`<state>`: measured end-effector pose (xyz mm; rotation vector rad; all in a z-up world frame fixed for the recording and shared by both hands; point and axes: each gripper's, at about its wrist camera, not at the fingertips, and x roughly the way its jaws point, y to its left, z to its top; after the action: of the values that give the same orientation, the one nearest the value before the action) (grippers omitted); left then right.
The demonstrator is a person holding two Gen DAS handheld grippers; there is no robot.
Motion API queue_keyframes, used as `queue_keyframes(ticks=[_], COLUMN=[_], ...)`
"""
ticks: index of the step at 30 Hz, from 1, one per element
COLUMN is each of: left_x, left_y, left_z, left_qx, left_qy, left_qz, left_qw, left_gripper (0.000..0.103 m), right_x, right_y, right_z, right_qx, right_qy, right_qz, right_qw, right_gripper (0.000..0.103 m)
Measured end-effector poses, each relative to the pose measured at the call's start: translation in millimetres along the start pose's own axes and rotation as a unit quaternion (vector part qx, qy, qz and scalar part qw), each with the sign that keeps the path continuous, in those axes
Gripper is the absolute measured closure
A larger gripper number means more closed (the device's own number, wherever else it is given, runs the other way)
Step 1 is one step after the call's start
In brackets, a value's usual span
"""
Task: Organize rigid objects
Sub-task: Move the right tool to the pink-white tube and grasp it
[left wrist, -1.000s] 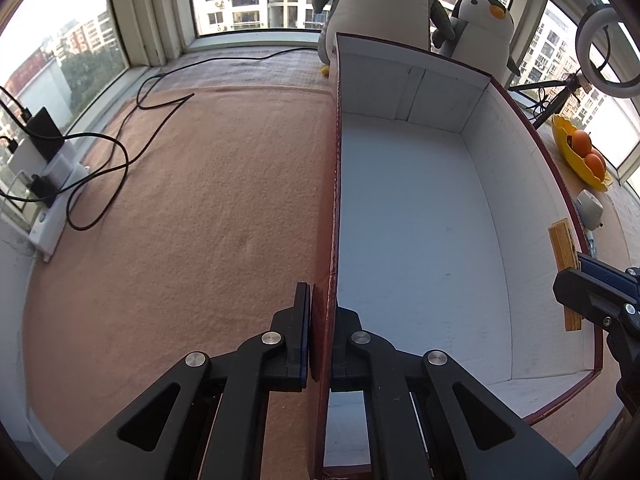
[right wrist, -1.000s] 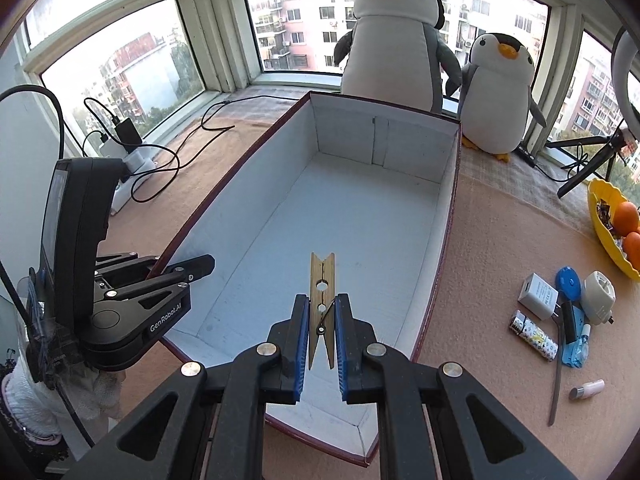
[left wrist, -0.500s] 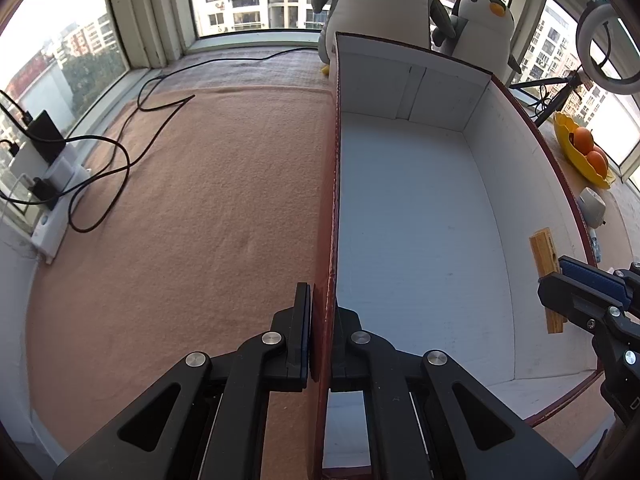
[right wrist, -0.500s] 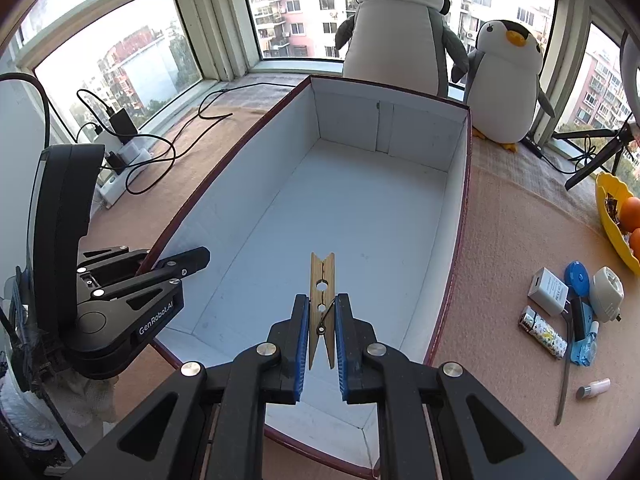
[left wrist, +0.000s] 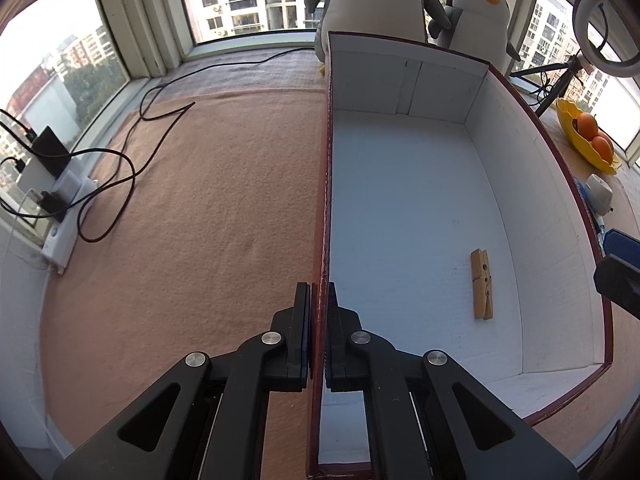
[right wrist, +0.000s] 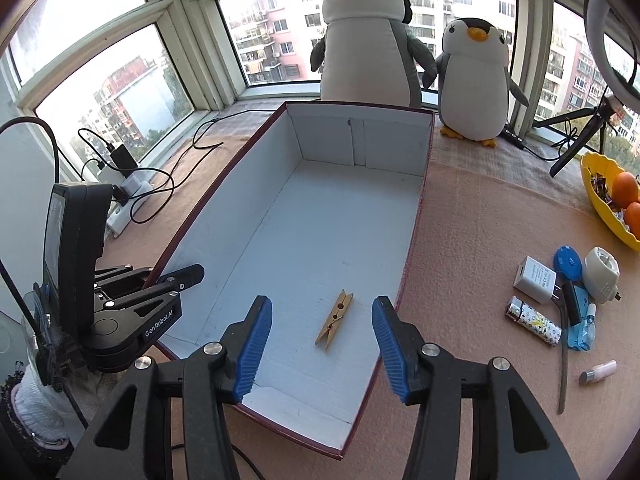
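Now left tool (left wrist: 319, 300) clamped on box (left wrist: 326, 184) wall, right tool (right wrist: 322, 344) spread above clothespin (right wrist: 335, 318).

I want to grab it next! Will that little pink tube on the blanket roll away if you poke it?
Probably. The pink tube looks round and lies on its side, so a sideways nudge could roll it. The fuzzy blanket should slow it. It looks small and stiff, likely light.

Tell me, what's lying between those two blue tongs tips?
In the right wrist view, a wooden clothespin lies flat on the white box floor, between the open right tongs, untouched.
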<state>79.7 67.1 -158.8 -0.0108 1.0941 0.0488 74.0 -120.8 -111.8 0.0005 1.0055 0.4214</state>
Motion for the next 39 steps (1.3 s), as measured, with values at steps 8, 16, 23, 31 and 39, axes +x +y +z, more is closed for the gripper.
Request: queue_keyframes(ticks=[8, 16, 23, 31, 39], left_x=[1.7, 1.2, -0.8, -2.3, -5.0], left_y=[-1.1, -3.9, -5.9, -4.3, -1.9], left_z=[0.0, -1.3, -1.8, -3.6, -5.6], left_qx=[-0.002, -0.004, -0.006, -0.015, -0.031], left_qy=[0.005, 0.008, 0.008, 0.008, 0.006], left_qz=[0.010, 0.011, 0.017, 0.022, 0.026], left_qw=[0.9999, 0.9999, 0.9998, 0.9996, 0.9992], left_gripper=[0.098, 0.085, 0.085, 0.085, 0.084], right_x=[-56.4, -83.1, -56.2, -21.6, -5.5], right_y=[-74.2, -182.9, -280.2, -325.4, -320.9], right_z=[-11.1, -47.0, -87.6, -100.5, -87.6], right_qx=[0.101, 0.241, 0.351, 0.429, 0.388], right_qy=[-0.054, -0.066, -0.011, 0.033, 0.060], right_qz=[0.004, -0.086, -0.169, -0.124, -0.153], right_qw=[0.993, 0.964, 0.921, 0.894, 0.907], right_gripper=[0.055, 0.053, 0.053, 0.053, 0.068])
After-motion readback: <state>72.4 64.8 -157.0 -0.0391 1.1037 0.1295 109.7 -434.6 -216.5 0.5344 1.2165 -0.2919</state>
